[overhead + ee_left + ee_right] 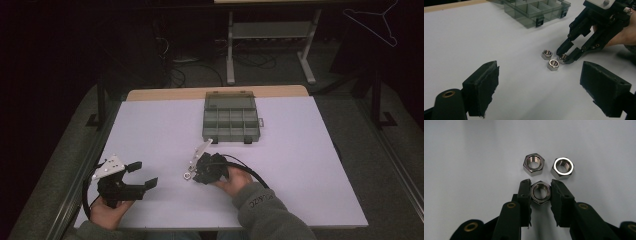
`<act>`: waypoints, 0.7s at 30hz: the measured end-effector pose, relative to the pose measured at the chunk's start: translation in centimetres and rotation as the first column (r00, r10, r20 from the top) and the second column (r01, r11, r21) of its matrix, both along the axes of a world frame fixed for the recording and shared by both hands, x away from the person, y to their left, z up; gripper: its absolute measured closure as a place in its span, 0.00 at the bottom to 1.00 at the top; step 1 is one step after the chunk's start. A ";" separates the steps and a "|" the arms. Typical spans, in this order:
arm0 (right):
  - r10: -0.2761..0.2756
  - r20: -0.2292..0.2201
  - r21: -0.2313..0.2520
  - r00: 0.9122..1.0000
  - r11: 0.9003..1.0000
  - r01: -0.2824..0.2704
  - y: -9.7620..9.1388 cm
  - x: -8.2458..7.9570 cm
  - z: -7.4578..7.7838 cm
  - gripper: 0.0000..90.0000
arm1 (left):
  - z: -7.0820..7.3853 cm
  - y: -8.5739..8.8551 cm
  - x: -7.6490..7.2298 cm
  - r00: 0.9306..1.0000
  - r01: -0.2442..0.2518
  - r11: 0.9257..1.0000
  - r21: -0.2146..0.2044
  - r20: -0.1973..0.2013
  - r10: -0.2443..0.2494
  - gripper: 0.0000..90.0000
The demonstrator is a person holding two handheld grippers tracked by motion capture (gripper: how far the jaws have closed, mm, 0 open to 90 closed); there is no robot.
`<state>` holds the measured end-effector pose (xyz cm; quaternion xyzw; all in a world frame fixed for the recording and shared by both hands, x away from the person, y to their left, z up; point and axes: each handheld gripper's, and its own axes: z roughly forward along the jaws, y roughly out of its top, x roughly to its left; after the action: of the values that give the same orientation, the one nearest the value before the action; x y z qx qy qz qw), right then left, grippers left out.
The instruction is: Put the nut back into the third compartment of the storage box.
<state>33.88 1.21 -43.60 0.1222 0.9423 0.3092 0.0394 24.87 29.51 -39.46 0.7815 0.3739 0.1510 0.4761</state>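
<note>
1. R gripper (540, 192): my jaws are closed onto one hex nut (540, 192), pads touching its two flats; nut lies flat on the white table (474, 157), bore up.
2. Two more nuts just beyond the tips: one (533, 164) straight ahead, another (562, 168) beside it to the right. Neither is touching the held nut.
3. L gripper (539, 87): jaws wide apart, nothing between, well back from the nuts.
4. Compartment box (231, 116): lid open, far side of table, mid.

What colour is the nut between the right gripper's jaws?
Shiny silver metal nut, clearest in the right gripper view.
</note>
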 end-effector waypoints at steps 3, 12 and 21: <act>-0.002 -0.003 -0.004 1.000 1.000 0.002 0.0 -0.1 0.0 0.77 | 0.0 0.0 0.0 1.000 0.000 1.000 0.000 0.001 0.000 0.16; -0.005 -0.014 0.003 1.000 1.000 0.005 -0.4 -0.1 0.6 0.77 | 0.0 0.0 0.0 1.000 0.000 1.000 0.000 0.001 0.000 0.16; -0.040 -0.029 0.034 0.999 0.999 0.041 -1.8 0.5 1.7 0.77 | 0.0 0.1 0.0 1.000 -0.001 1.000 -0.001 0.000 0.001 0.16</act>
<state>34.39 -0.59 -41.90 0.1466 0.9345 0.3229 0.0301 24.87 29.57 -39.46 0.7811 0.3742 0.1513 0.4764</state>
